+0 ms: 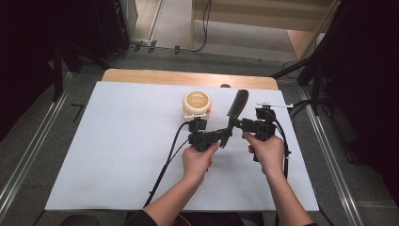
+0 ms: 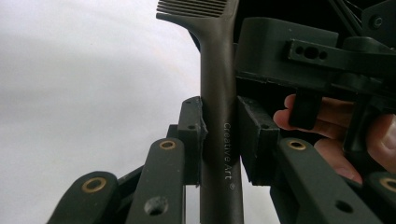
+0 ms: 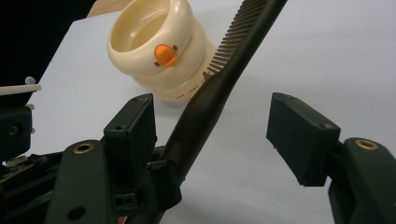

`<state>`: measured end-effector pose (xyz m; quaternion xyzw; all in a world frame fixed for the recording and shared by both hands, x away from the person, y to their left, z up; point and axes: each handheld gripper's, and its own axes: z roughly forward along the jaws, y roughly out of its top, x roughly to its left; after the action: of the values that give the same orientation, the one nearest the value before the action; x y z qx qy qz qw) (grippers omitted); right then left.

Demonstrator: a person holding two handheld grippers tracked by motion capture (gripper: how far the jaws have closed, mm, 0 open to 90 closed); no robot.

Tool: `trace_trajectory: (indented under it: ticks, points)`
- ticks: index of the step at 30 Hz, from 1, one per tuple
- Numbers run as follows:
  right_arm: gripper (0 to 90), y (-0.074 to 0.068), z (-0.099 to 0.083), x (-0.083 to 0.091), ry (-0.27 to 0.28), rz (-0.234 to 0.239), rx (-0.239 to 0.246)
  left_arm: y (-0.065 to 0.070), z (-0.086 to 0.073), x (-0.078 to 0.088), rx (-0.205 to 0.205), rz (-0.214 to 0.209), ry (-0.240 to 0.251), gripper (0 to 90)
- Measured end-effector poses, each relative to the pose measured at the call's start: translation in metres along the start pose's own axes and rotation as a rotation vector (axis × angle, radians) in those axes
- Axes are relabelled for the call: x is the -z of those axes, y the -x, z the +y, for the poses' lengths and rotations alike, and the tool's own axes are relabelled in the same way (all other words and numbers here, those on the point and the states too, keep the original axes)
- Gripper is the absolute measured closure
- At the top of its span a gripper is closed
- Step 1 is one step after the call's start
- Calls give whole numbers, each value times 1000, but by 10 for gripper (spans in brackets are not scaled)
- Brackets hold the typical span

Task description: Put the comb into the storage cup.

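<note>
High view: a dark brown comb (image 1: 236,107) slants up just right of the cream ringed cup (image 1: 197,104), between the left gripper (image 1: 225,134) and right gripper (image 1: 244,123). Left gripper view: its jaws are clamped on the comb's smooth handle, lettered "CreativeArt", fine teeth above. Right gripper view: jaws stand apart around the handle, touching nothing; the toothed end reaches beside the cup's orange button (image 3: 165,54).

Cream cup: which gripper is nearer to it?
Left. The left gripper, shut on the comb handle, sits just in front of the cream cup; the right gripper is farther right, past the comb.
</note>
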<state>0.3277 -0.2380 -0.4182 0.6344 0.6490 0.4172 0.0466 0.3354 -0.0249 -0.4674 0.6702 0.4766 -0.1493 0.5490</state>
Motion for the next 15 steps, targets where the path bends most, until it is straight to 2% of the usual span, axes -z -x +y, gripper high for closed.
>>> trace_trajectory:
  ticks: [8, 15]
  points:
    - [329, -2, 1, -5, -16, -3, -18, 1, -2, 0, 7, 3, 33, 732]
    - [367, -4, 1, -11, -23, -9, -27, 2, -5, -2, 10, 3, 39, 732]
